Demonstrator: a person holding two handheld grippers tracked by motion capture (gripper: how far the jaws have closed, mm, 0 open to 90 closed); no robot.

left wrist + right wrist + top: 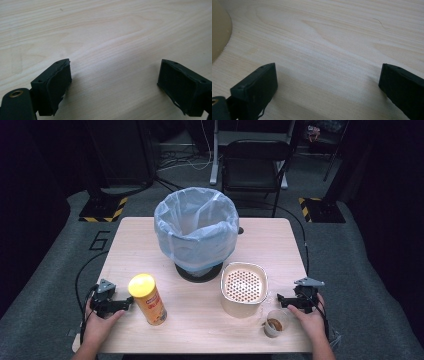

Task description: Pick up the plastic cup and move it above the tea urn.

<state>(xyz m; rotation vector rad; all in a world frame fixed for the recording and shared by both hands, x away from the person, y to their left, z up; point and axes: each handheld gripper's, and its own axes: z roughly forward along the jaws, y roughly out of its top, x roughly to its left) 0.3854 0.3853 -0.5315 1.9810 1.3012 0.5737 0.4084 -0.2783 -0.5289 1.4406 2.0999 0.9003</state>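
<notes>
My left gripper (121,304) rests low over the table's front left, held in a hand, just left of a yellow canister (148,299) with a yellow lid. In the left gripper view it (114,82) is open, with bare wood between the jaws. My right gripper (283,300) lies at the front right, beside a beige square container (243,288) with a perforated insert. It (327,86) is open over bare wood, and the beige container's wall (219,27) curves in at the upper left. A small clear cup (275,322) with brown contents stands in front of the right hand.
A round bin lined with a pale blue bag (195,227) stands on a dark base at the middle of the wooden table (135,245). A black chair (253,165) and stand bases sit on the floor beyond the far edge.
</notes>
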